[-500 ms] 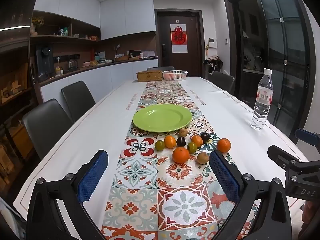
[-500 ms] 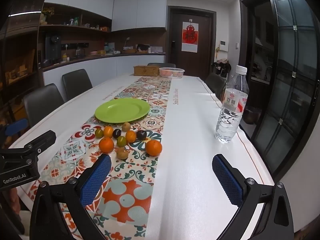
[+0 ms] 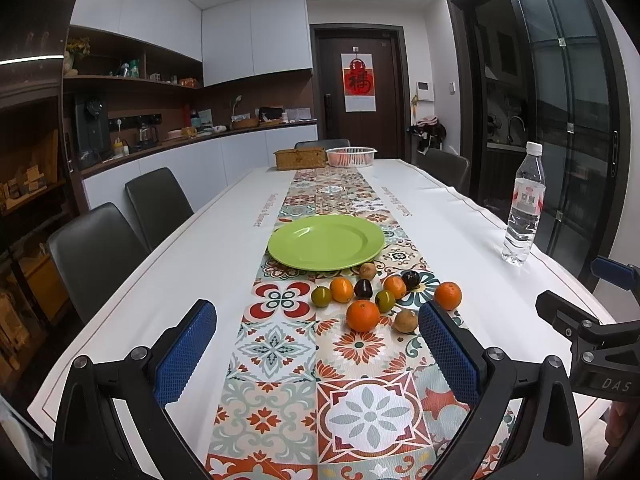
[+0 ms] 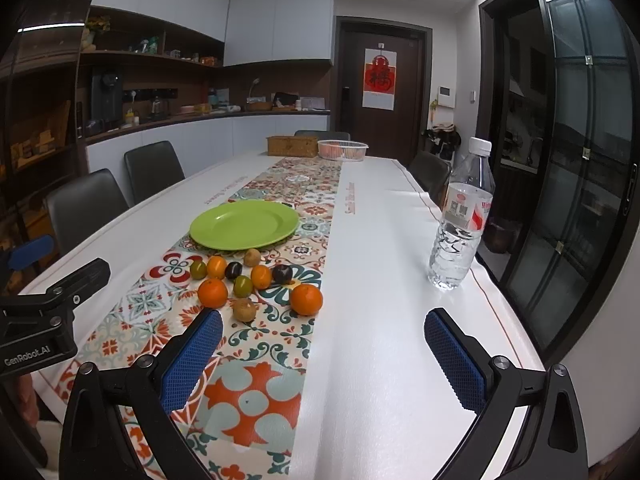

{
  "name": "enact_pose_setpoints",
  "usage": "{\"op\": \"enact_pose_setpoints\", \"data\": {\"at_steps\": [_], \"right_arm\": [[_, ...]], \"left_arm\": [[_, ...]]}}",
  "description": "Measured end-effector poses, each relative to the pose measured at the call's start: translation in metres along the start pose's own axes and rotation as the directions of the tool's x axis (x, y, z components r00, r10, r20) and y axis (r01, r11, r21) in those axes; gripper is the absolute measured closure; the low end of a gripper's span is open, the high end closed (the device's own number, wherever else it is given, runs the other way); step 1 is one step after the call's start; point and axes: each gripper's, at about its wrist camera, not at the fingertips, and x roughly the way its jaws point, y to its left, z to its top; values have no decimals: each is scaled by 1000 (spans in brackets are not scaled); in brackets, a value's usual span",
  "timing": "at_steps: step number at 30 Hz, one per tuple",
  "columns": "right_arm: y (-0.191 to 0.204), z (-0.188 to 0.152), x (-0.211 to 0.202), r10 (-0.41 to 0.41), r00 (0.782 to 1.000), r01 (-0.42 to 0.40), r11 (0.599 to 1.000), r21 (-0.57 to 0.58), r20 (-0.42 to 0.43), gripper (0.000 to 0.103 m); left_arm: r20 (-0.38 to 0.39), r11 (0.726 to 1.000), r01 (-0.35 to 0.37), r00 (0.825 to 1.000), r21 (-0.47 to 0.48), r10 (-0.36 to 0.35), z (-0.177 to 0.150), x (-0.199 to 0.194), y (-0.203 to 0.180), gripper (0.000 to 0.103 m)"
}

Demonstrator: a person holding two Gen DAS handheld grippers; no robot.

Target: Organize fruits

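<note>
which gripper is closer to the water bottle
Right. The right gripper has the water bottle just ahead on its right-hand side; the left gripper sits farther left, over the patterned runner, with the bottle far off to its right.

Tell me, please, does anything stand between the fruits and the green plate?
Nothing visible does. The fruits lie loose on the patterned runner just in front of the green plate, which holds nothing. The water bottle stands far off to the side.

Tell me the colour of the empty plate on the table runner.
Bright lime green; the plate shows best in the left wrist view.
</note>
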Motion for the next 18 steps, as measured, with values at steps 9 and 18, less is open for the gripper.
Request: {"op": "enact_pose_setpoints", "data": {"at_steps": [9,18], "right_arm": [[1,-1,-1,-2,1000,2,1000,-7,11,1],[3,1,-4,-3,1000,4,1000,-15,19,1]], "left_arm": [[-1,1000,-2,1000,3,2,3,-3,0,0],[2,1000,-1,1000,5,1,3,-3,0,0]]}}
